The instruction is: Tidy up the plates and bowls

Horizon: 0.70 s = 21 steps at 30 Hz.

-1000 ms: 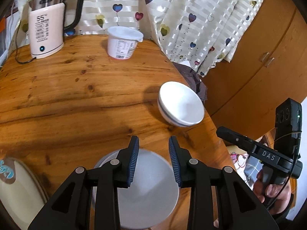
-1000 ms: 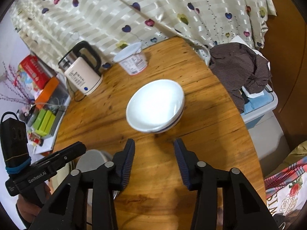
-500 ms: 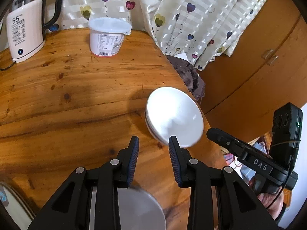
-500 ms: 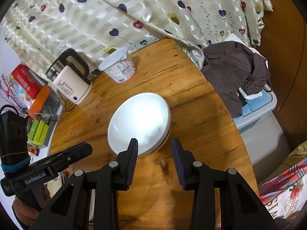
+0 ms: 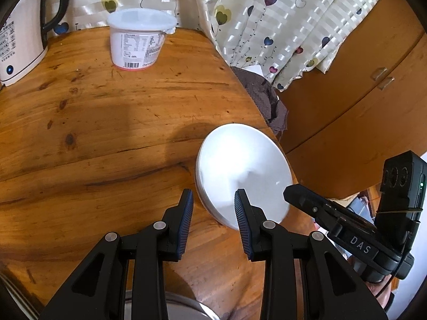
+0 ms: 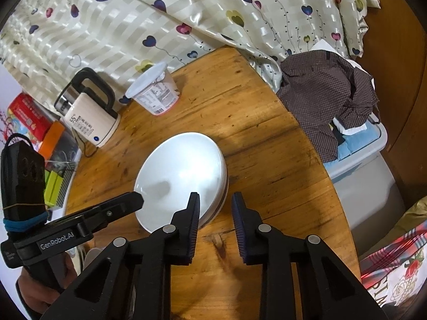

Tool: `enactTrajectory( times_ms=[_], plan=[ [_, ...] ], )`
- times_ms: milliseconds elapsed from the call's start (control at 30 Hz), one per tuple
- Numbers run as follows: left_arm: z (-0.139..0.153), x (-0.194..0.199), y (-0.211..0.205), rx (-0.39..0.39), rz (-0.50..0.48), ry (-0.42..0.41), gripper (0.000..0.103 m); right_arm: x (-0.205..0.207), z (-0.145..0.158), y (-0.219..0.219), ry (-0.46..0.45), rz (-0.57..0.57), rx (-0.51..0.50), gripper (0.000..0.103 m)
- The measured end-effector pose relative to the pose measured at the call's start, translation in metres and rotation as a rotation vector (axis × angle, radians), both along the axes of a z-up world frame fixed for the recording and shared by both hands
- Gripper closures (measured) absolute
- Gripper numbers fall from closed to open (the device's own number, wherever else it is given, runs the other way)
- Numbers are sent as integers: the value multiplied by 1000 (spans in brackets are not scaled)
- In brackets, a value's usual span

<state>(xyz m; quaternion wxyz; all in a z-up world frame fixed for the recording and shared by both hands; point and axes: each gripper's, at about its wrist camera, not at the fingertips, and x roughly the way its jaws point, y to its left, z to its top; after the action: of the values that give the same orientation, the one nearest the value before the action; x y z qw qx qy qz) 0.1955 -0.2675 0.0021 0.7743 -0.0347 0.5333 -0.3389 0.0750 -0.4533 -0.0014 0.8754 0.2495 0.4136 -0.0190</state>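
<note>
Two white bowls (image 6: 184,176) are seen nested one inside the other on the round wooden table (image 5: 106,122), near its edge on the side of the wooden cabinet (image 5: 368,101). In the right wrist view a dark line is visible along the outer wall of the lower bowl.

The left gripper (image 5: 213,208) is held with its jaws apart and nothing between them. Its right fingertip is seen over the near rim of the bowl stack (image 5: 242,170), while its left fingertip lies over bare table; whether the rim is touched cannot be told.

The right gripper (image 6: 215,208) is likewise held with jaws apart and empty. Its left fingertip overlaps the near rim of the stack and its right fingertip lies over bare wood. Contact cannot be confirmed.

A grey metal rim (image 5: 184,304) is partly visible at the lower edge of the left wrist view, beneath the left gripper.

At the far side of the table, a lidded white plastic tub (image 5: 138,41) is noted standing upright, with a cream electric kettle (image 6: 89,116) just beside it. A heart-patterned curtain (image 6: 160,18) hangs behind both. A brown checked garment (image 6: 328,98) is draped over a storage bin (image 6: 373,165) beside the table.
</note>
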Motion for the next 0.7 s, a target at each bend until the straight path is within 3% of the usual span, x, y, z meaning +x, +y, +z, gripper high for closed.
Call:
enactTrajectory(
  times_ms=[700],
  plan=[
    [-4,0,-13,23,-31,-30,70,10,-4,5,16,14,-27,83]
  ],
)
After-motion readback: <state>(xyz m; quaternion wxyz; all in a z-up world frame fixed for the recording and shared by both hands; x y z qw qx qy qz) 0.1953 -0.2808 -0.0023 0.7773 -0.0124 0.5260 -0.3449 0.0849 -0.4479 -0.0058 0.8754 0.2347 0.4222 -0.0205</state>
